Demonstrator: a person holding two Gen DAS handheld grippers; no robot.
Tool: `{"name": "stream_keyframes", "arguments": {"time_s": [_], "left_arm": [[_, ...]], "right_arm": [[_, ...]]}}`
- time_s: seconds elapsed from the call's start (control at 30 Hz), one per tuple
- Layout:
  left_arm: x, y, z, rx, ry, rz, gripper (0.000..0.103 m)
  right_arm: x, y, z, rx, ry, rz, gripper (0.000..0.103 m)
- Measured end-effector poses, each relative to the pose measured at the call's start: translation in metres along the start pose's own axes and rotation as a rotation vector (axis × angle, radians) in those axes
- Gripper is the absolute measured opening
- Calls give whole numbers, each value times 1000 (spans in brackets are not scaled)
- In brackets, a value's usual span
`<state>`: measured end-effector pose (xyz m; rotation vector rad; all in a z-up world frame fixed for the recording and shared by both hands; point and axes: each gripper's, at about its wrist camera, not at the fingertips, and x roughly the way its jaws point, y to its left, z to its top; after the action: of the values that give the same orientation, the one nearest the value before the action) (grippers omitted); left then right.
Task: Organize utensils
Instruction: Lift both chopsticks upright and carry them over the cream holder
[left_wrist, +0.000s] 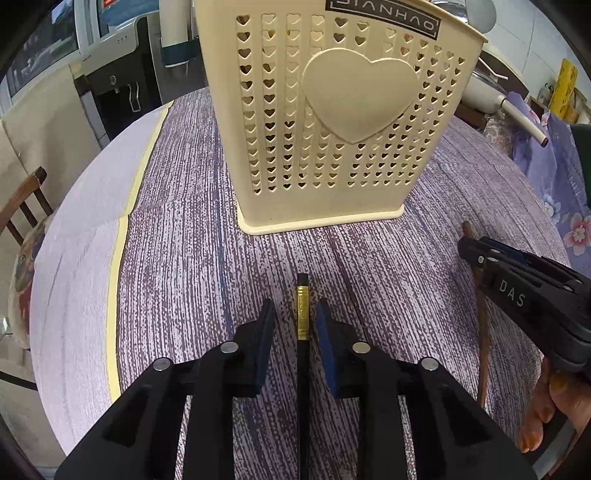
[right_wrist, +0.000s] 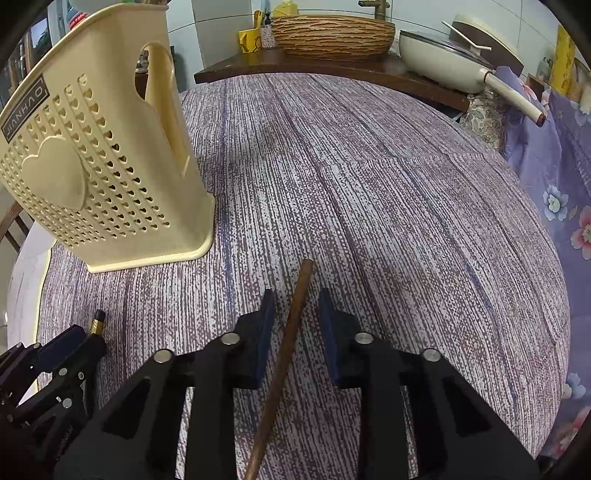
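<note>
A table (right_wrist: 369, 177) covered in a purple-and-white streaked cloth fills both views. At its far edge a dark wooden board (right_wrist: 332, 70) carries a woven straw-coloured basket (right_wrist: 332, 35), a yellow mug (right_wrist: 249, 40) and a cream pan with a long cream handle (right_wrist: 443, 62). A lilac floral fabric (right_wrist: 565, 177) hangs on the right. A wooden chair (left_wrist: 22, 206) stands at the left.

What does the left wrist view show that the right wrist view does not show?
Only the left wrist view: a wooden chair and a person's hand under the right gripper. Only the right wrist view: a woven basket and a yellow mug. Both: the cream holder, the black chopstick between the left gripper pads, the brown chopstick, the pan.
</note>
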<state>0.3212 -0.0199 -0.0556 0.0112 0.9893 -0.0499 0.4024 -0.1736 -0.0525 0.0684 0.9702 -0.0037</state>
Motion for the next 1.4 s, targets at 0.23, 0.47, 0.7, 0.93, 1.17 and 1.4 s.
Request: {"name": "stream_keyframes", "arguments": {"time_s": [0.23, 0.47, 0.7, 0.93, 1.17, 1.4], "left_arm": [[0, 4, 1, -8, 2, 26, 8], [-1, 5, 2, -31, 5, 0, 8], [-20, 15, 2, -80, -47, -66, 8], [-71, 20, 7, -95, -168, -123, 8], [-127, 19, 5, -63, -283, -155, 8], [-159, 22, 7, -32, -345, -176, 8]], "right_arm": [[-2, 2, -4, 13, -2, 29, 11], [-4, -8, -4, 52, 2, 111, 9], [-27, -20, -7, 68, -52, 218, 9], [-88, -23, -7, 33, -170, 339, 8], [-150, -30, -9, -52, -260, 460, 8], [-191, -34, -9, -116, -318, 522, 7]]}}
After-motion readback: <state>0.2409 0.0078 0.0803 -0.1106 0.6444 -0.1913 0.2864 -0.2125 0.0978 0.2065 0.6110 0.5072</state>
